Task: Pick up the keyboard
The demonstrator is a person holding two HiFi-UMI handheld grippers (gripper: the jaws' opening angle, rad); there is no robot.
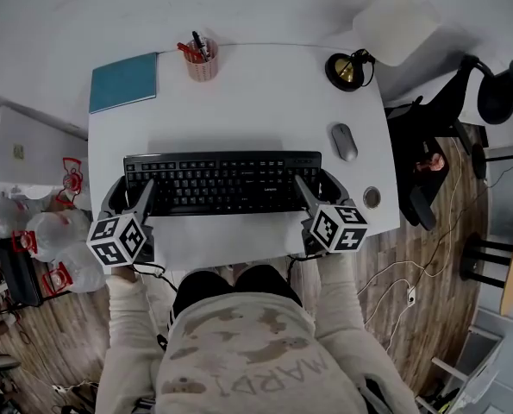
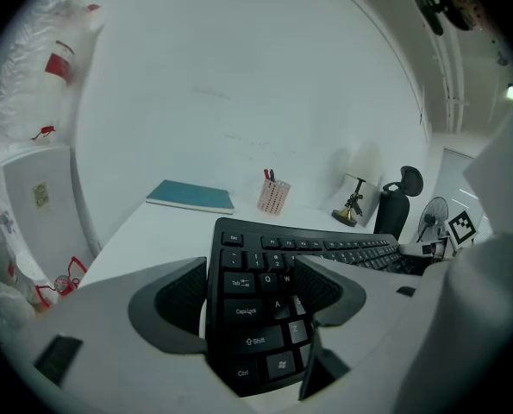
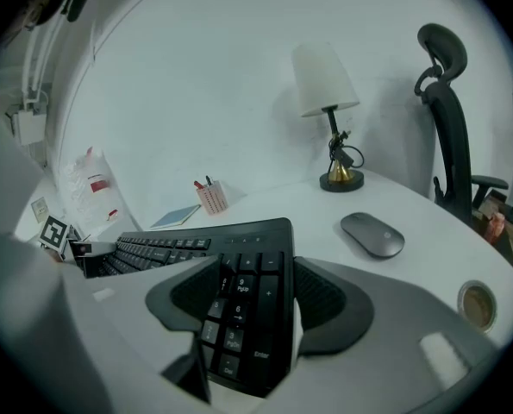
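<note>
A black keyboard (image 1: 222, 182) lies lengthwise across the front of the white desk (image 1: 265, 93), and I hold it by both ends. My left gripper (image 1: 132, 193) is shut on its left end. In the left gripper view the keyboard (image 2: 342, 250) passes between the jaws of this gripper (image 2: 252, 296), one pad on the keys by the A and the other outside the left edge. My right gripper (image 1: 318, 188) is shut on the right end. In the right gripper view its jaws (image 3: 256, 298) clamp the number pad of the keyboard (image 3: 170, 247).
A grey mouse (image 1: 345, 141) lies just right of the keyboard, with a round cable hole (image 1: 372, 197) near the desk's right corner. A lamp (image 1: 351, 69), a pen cup (image 1: 202, 60) and a teal notebook (image 1: 123, 81) stand along the back. A black chair (image 1: 446, 110) is to the right.
</note>
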